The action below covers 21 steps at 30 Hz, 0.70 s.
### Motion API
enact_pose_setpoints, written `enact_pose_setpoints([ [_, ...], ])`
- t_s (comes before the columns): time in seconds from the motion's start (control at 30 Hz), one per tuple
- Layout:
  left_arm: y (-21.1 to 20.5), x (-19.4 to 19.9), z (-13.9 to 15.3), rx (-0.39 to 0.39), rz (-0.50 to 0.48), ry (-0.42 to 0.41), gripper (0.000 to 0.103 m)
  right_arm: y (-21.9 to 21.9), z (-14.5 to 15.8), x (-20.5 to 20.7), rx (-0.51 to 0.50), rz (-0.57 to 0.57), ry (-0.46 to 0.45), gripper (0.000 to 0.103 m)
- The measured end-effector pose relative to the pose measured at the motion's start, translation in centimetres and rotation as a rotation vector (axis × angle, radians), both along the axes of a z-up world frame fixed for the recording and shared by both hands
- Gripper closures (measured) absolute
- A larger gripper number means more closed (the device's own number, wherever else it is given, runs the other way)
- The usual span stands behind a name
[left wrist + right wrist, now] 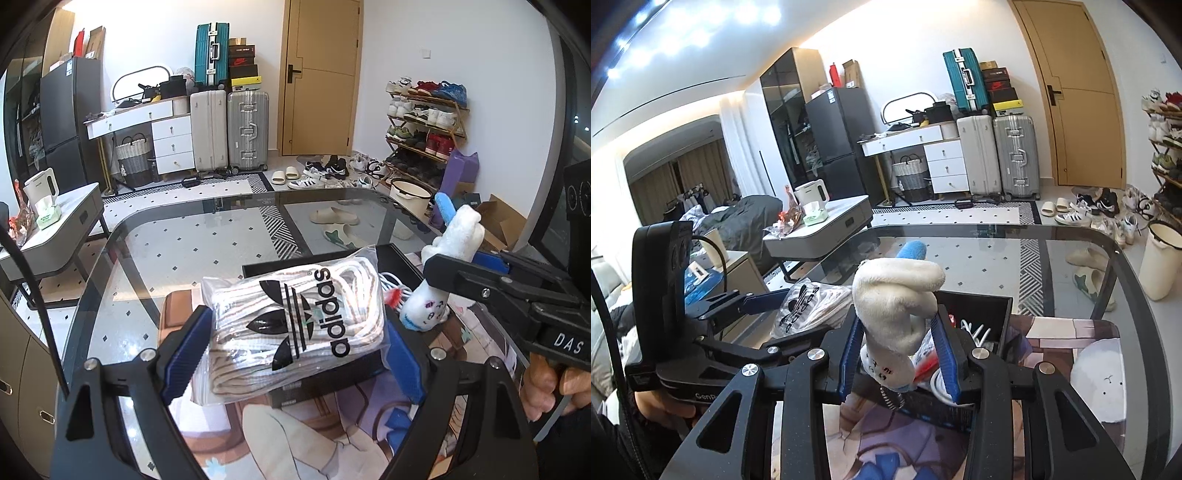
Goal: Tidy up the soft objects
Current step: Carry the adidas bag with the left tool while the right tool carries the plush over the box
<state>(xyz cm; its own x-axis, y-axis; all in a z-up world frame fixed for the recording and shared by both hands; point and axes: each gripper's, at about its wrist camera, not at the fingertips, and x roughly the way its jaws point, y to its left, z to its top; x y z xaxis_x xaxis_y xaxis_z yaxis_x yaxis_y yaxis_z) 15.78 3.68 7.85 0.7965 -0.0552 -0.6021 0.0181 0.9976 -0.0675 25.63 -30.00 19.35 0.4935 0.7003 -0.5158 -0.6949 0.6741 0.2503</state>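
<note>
- Plush white sock-shaped toy with a blue tip and a stitched face point(897, 314) stands pinched between the blue-padded fingers point(851, 354) of the right gripper point(899, 360); its fluffy upper part rises beyond the fingertips and its face end hangs back toward the camera.
- Long axis of the toy runs roughly upright, blue tip uppermost; in the left wrist view the same toy point(456, 236) leans slightly away from that camera.
- Its lower end is partly hidden by the right fingers, and a small metal spring shows below it; what the spring joins to is hard to make out.
- Clear plastic bag of white laces printed with a black Adidas logo point(295, 325) is clamped between the fingers of the left gripper point(291, 350), its long axis pointing away from the camera.
- Beyond and beneath the bag sits a shallow black box point(397, 258); the bag covers most of it, so its contents are largely hidden apart from some white cords and a red bit.
- Below both lies the glass tabletop point(177, 251) with a printed cartoon mat point(306, 443), cut off by the gripper frames.
</note>
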Motion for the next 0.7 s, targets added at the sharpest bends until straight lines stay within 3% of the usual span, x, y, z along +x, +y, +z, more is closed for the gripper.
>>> enact_pose_setpoints([
  [0.47,0.3,2.4,-1.3,-0.014,-0.002,0.026,0.016,1.6,-3.0,3.5,-0.010,-0.050,0.069,0.065],
  [0.7,0.4,3.4,-1.5,-0.013,-0.007,0.039,0.016,2.5,-4.7,4.1,-0.067,-0.035,0.097,0.065],
])
